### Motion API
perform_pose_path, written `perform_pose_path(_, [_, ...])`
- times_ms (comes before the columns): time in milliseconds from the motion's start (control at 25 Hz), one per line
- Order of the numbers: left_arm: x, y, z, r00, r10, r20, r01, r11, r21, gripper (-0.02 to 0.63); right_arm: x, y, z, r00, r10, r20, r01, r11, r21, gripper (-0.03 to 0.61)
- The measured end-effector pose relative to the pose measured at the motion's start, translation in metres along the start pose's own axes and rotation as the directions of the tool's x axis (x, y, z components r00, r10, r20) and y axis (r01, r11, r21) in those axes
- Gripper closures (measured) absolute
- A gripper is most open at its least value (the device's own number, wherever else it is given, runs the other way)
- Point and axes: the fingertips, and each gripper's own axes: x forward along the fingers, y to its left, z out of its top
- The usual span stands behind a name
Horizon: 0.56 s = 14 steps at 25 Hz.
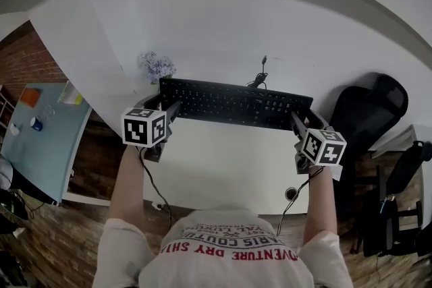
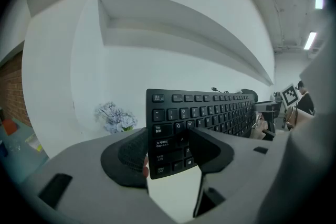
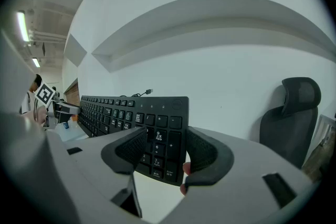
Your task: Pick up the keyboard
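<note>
Where the left gripper (image 2: 169,152) meets its load, the two dark pads are set against the left end of the keyboard (image 2: 210,110). One pad is laid on the key face beside the Caps Lock row and the other is tucked behind the board's edge, so the jaws are kept a fair way apart with the board filling the gap between them. The right gripper (image 3: 167,152) is clamped in the same manner on the keyboard's right end: one pad is pressed on the number keys, the other is placed behind the outer edge, and nothing else is gripped.

In the head view the keyboard is stretched between the two grippers over the far part of the white table (image 1: 223,158); whether it is raised clear of that surface cannot be told. On the near side of each end of the keyboard a marker cube (image 1: 144,126) is seen, with a bare forearm (image 1: 129,179) behind it. A thin black cable (image 1: 260,79) is looped just beyond the keyboard's far edge, its plug pointed away. A small bunch of pale flowers (image 1: 156,66) is placed just past the keyboard's far left corner. A black chair (image 1: 368,111) is seen off the keyboard's right end, beside the table, and a pale blue surface (image 1: 40,145) lies well to the keyboard's left
</note>
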Motion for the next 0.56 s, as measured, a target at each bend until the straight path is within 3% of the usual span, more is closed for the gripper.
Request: perform_pose_path(560, [-0.0019,0.0019,0.0079,1.0,0.002,0.012,-0.002,1.0,-0.001,0.357,-0.0003,0.0019,0.0107,1.0,-0.011,0.005,0.011,1.0,-0.013,0.327])
